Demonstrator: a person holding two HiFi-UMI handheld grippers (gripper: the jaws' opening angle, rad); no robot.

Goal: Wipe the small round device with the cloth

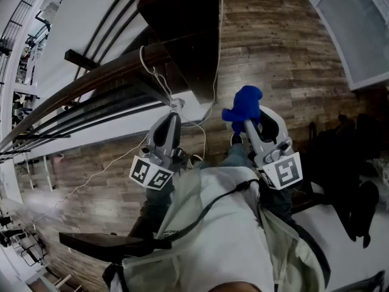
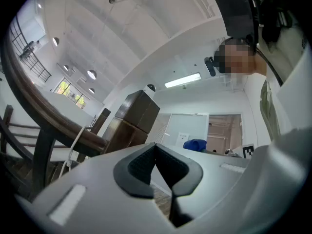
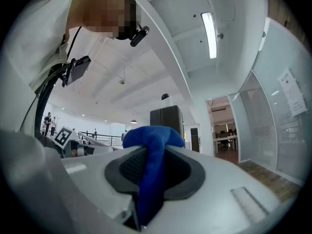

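Left claw: left gripper (image 2: pixel 156 151) clenched, dark pads meeting, nothing between them. Held low in front of the person's body.
Right claw: right gripper (image 3: pixel 155 165) grasping the bright blue soft cloth (image 1: pixel 244 104). A narrow fold is pinched between the pads and the bulk is bunched in a lump beyond the tips.
Task thing: small round device not identified in any view. It is not between either pair of jaws, and I cannot tell where it sits relative to either claw.
Ahead of claws: dark wooden cabinet (image 1: pixel 179 17) beyond both tips. A thin white cable (image 1: pixel 214 72) trails down from it, passing just beside the left claw's tip and between the two claws. A brown plank floor (image 1: pixel 279 47) lies below.
Stage (judgement): wiping not yet begun, cloth in hand, no contact with anything.
Risk 1: only a small fold is clamped. A hard drag across a surface could pull the cloth out of the pads.
Risk 2: the loose lump ahead of the right tips hides them, so contact pressure would be hard to judge and the hard jaws might scrape the device.
Risk 3: the cable is close to the left claw. A forward reach could snag it and tug whatever it feeds.
Risk 4: with the left claw clenched and empty, nothing steadies a small device, and it may slide or roll under the wipe.
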